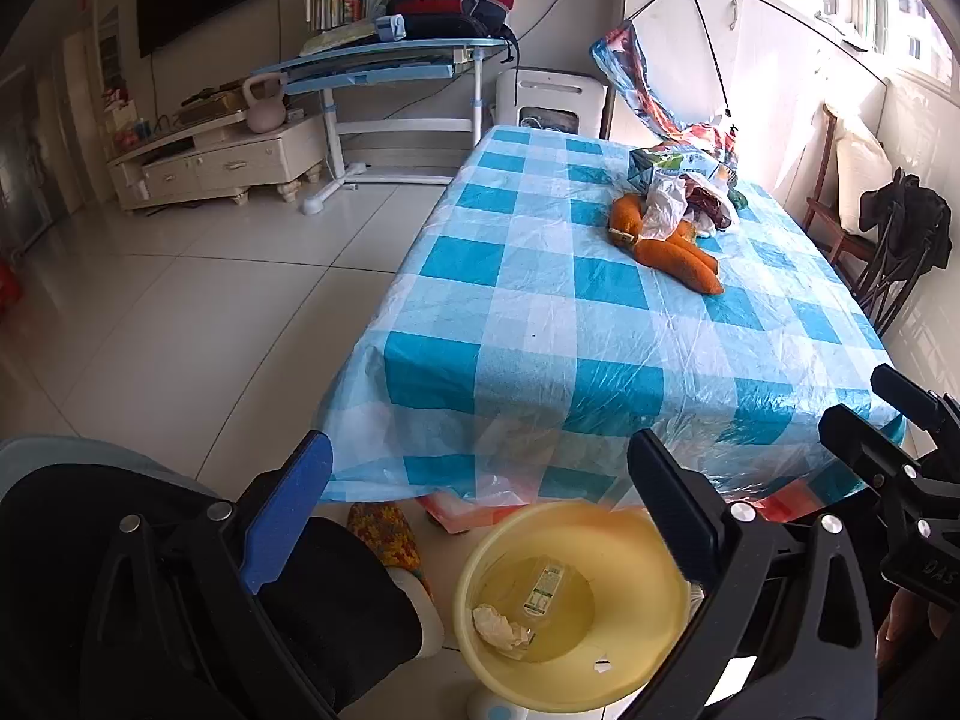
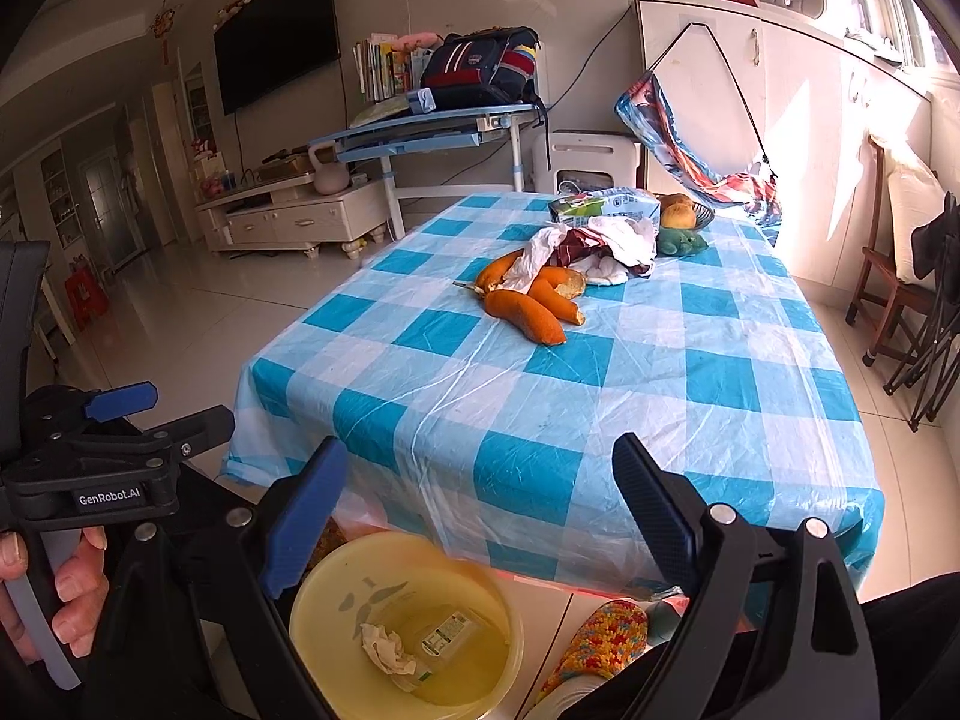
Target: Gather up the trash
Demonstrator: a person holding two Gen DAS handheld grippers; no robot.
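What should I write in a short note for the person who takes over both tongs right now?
Left tongs: open, empty, above the yellow bin.
Right tongs: open, empty, also over the bin.
Done: a crumpled tissue and a small labelled packet lie in the bin, on the floor at the table's near edge.
Left: orange peels and crumpled plastic bags on the checked tablecloth, far side. The carton behind them may be trash too; cannot tell.

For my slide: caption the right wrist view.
Open right tongs above yellow bin; orange peels on checked table.
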